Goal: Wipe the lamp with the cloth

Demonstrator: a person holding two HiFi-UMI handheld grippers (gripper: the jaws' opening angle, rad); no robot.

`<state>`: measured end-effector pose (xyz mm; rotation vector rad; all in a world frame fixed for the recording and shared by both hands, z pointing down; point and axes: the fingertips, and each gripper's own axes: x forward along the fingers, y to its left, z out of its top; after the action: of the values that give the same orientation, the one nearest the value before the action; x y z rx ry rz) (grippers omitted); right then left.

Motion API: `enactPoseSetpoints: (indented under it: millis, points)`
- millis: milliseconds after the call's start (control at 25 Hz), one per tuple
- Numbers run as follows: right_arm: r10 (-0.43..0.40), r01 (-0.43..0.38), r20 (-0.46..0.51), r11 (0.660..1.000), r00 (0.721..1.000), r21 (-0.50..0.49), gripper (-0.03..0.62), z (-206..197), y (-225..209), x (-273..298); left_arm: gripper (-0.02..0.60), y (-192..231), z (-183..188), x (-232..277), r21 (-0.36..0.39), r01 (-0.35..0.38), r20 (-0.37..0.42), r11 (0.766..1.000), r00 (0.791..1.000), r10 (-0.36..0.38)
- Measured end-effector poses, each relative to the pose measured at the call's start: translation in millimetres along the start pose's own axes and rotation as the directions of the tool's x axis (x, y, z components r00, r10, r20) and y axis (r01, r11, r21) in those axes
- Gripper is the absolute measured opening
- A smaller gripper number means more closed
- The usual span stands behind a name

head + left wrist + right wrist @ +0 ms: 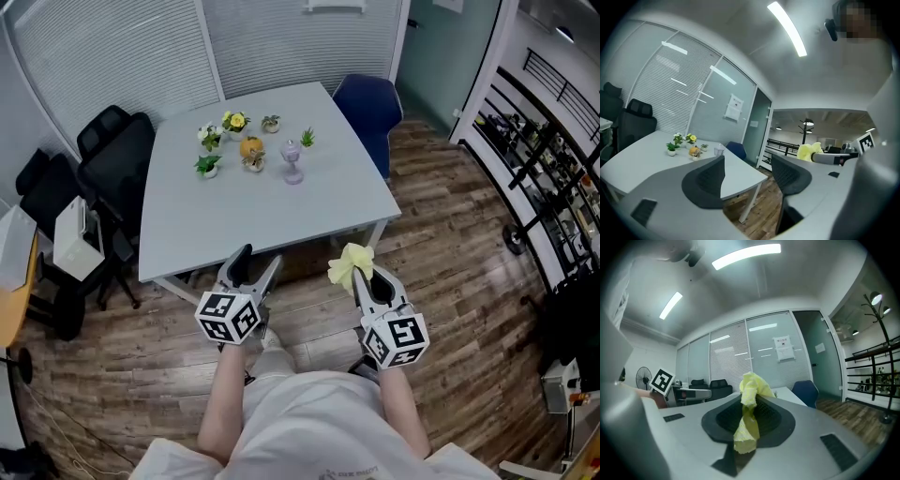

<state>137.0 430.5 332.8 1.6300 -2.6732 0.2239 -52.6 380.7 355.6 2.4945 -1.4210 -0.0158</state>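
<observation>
- On the table (281, 220), toward its far half, the lamp (292, 161) stands upright: a small, pale purple piece with nothing touching it.
- Just left of the lamp sits an orange ornament (251, 148), and little potted plants (208, 165) are spread round it; one more plant stands just right of the lamp.
- Both grippers are held side by side off the table's near edge, above the wood floor (450, 244), well apart from the lamp.
- At the person's left, the left gripper (260, 261) has its jaws spread wide with nothing between them; its own view looks through the gap to the table corner and a table leg.
- At the person's right, the right gripper (366, 278) has its jaws clamped on the cloth (351, 264).
- That cloth is yellow and bunched; a tuft sticks out past the jaw tips, and in the right gripper view a strip of it hangs down between the dark pads (771, 420).
- Each gripper carries its marker cube at the rear, close to the person's bare forearms.
- Beside the table's left edge stand black chairs (117, 164); a blue chair (368, 108) is pushed up at the far right corner.
</observation>
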Motion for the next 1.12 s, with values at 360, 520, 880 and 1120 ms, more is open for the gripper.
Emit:
enactPoseSetpoints:
  millis: [360,520,880,1120]
  points:
    - [0.032,-0.034,0.025,0.996,0.999,0.085,0.067,2.4,-22.6,4.3,0.315,4.2,-12.4,26.0,0.037,-0.007,-0.062,0.999,0.998,0.009]
    - [0.039,-0.039,0.005,0.994,0.999,0.100,0.067,1.5,-41.7,19.1,0.316,12.5,-14.3,49.7,0.018,-0.020,-0.064,1.000,0.998,0.021]
    - [0.070,-0.064,-0.043,0.990,0.997,0.129,0.066,-10.8,-91.0,120.7,0.316,77.1,-25.4,133.8,0.014,-0.068,-0.095,0.998,0.993,0.069]
    - [0.095,-0.080,-0.109,0.989,0.989,0.127,0.066,-5.7,-126.0,219.0,0.316,145.4,-26.4,215.5,-0.016,-0.094,-0.160,0.995,0.983,0.091]
